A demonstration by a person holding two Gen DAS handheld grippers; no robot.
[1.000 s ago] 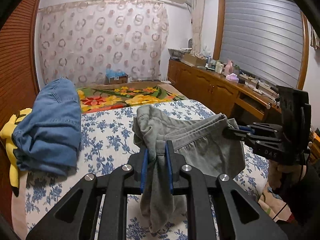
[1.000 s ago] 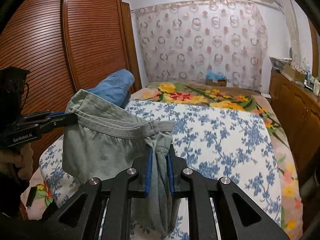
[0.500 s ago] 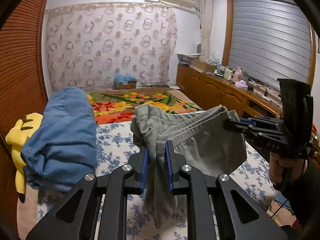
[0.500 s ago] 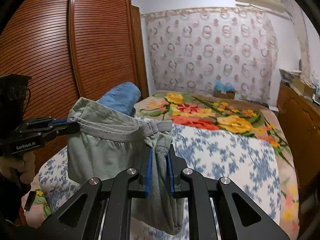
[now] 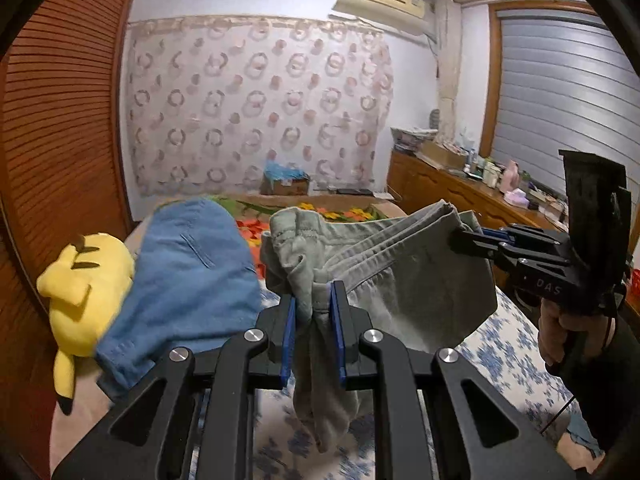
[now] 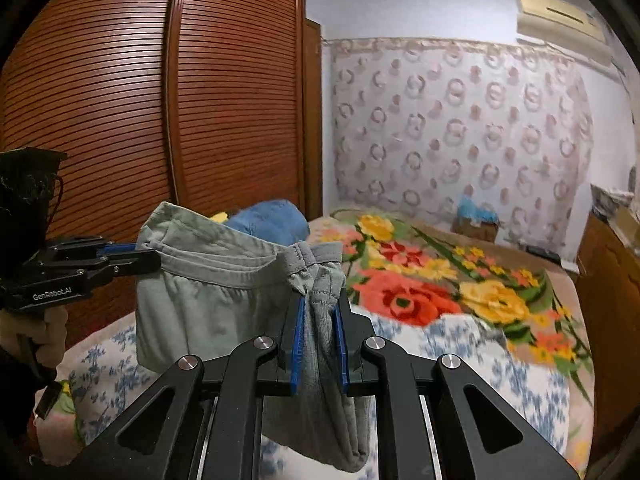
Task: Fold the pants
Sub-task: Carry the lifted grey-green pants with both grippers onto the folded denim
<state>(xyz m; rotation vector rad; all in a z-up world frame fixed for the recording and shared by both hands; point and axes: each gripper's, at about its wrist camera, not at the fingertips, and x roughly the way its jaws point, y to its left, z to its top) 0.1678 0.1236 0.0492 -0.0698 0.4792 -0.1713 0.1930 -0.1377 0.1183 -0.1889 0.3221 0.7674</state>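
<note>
Big bed [image 6: 500,364] w/ blue-flower sheet fills the room, bright floral blanket [image 6: 420,280] at the far end. Slatted wood wardrobe [image 6: 120,120] along one side. Blue denim garment [image 5: 188,276] heaped on the bed, touching a yellow plush toy [image 5: 86,300]. Grey pants [image 5: 412,280] held up off the bed, waistband stretched btwn both tools, rest hanging down. Left gripper [image 5: 314,300] nearly closed, pads pinching bunched waistband. Right gripper [image 6: 320,308] same, clamped tight on the other waistband end.
</note>
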